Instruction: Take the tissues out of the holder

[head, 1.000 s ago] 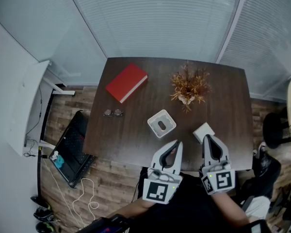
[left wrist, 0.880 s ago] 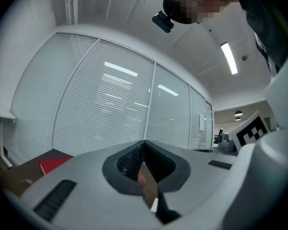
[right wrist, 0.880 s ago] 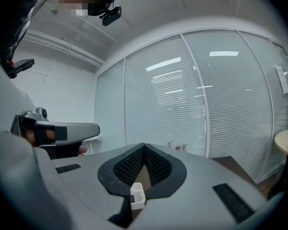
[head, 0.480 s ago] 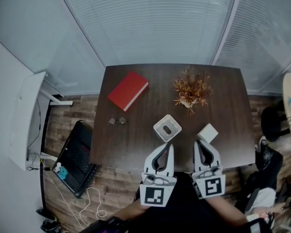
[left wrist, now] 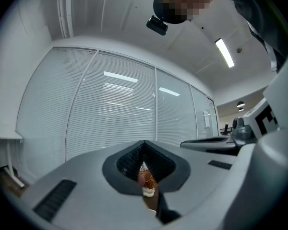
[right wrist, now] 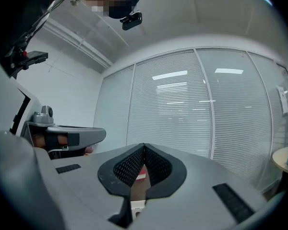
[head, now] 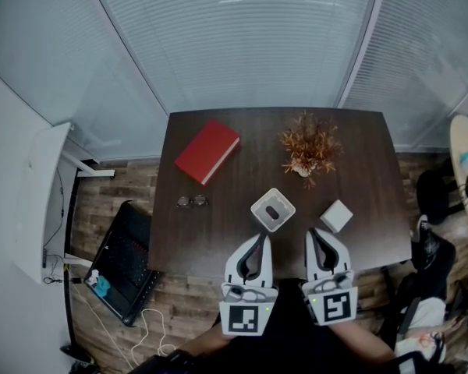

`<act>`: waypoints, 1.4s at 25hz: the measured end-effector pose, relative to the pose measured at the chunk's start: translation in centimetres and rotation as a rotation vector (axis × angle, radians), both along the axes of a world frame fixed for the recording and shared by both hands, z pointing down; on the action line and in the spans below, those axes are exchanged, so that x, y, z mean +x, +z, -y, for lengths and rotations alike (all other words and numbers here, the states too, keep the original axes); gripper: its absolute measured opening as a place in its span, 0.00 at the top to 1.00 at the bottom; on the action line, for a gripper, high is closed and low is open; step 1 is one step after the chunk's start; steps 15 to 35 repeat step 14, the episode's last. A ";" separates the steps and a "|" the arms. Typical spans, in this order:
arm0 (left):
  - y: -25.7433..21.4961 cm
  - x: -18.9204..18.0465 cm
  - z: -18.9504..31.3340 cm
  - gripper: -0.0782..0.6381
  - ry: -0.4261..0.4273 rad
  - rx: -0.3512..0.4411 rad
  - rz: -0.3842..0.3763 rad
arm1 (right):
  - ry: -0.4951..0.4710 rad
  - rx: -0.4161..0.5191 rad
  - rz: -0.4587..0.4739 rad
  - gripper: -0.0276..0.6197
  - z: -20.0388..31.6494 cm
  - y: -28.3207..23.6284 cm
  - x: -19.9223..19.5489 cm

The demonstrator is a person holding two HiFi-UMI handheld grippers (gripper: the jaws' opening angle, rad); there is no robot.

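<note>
The holder (head: 272, 209), a white square box with a slot in its top, sits near the front edge of the dark wooden surface (head: 366, 162). A small white block (head: 336, 216) lies apart on its right. Further back are a red book (head: 207, 151), glasses (head: 192, 202) and a dried plant (head: 310, 145). The left tool (head: 262, 238) and right tool (head: 313, 233) hover at the near edge, both clenched on nothing. Glass walls with blinds (head: 242, 37) close the corner, above a wood floor (head: 101, 201).

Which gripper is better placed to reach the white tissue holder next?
Probably the left. The left gripper points almost straight at the tissue holder, just short of it; the right gripper sits nearer the small white block. Both are shut and empty.
</note>
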State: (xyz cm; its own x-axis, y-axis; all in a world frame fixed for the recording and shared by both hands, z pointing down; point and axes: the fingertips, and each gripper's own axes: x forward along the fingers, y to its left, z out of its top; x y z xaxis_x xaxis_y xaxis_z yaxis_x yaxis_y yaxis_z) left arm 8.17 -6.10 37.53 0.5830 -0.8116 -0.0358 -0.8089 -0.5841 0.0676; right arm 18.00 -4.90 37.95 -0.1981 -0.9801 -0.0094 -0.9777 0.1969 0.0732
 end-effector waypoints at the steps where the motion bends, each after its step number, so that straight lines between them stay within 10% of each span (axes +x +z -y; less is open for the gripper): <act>1: -0.1 -0.2 0.1 0.90 -0.004 0.002 -0.009 | 0.003 0.006 -0.003 0.94 0.1 -0.2 -0.2; 35: -0.3 -1.9 0.9 0.90 0.011 0.031 0.018 | 0.025 0.016 -0.015 0.94 1.5 -0.2 -1.6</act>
